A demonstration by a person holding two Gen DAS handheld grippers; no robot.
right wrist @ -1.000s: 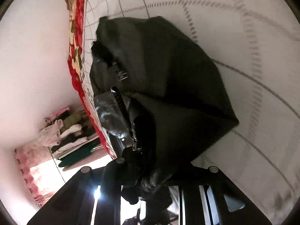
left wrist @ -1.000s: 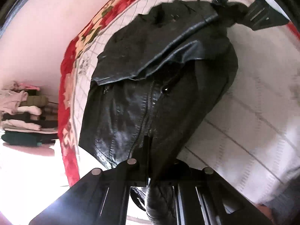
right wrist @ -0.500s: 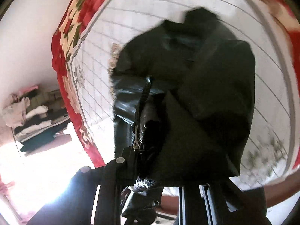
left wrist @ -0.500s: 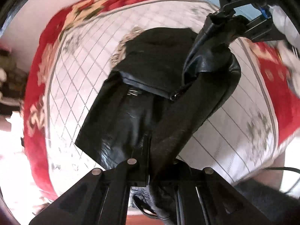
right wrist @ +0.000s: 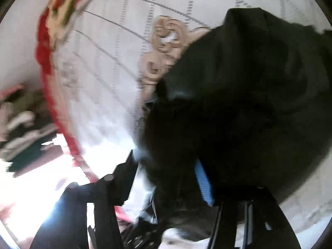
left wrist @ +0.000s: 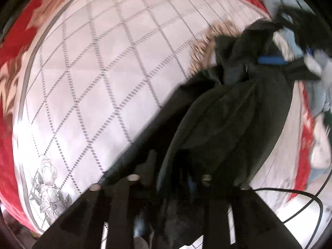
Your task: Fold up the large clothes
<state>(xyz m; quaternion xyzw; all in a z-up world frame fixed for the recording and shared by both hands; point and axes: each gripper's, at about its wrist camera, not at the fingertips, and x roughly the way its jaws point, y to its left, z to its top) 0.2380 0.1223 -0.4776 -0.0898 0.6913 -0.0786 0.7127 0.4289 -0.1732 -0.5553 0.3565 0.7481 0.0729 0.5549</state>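
Note:
A black leather jacket (left wrist: pixel 232 112) with a beige fur collar (left wrist: pixel 205 43) lies across the white quilted bed cover (left wrist: pixel 99 78), from the lower middle to the upper right of the left wrist view. My left gripper (left wrist: pixel 170 178) points steeply down at its near end. Its jaws are opening, with jacket fabric loose between them and a blue pad showing. At the jacket's far end I see the right gripper (left wrist: pixel 269 59). In the right wrist view the jacket (right wrist: pixel 249 103) fills the middle and right. My right gripper (right wrist: pixel 166 178) is opening too, and the jacket hangs between its parted fingers.
The bed cover has a red flowered border (left wrist: pixel 12 41) along its edges. Pale blue and white clothes (left wrist: pixel 319 95) lie at the right side of the bed. A black cable (left wrist: pixel 300 203) loops at lower right. Stacked clothes (right wrist: pixel 20 120) sit beyond the bed's edge.
Both grippers swung sideways across the bed with the jacket. They were shut on its edge and their jaws now stand apart. The views turned, and the jacket reaches toward the upper right.

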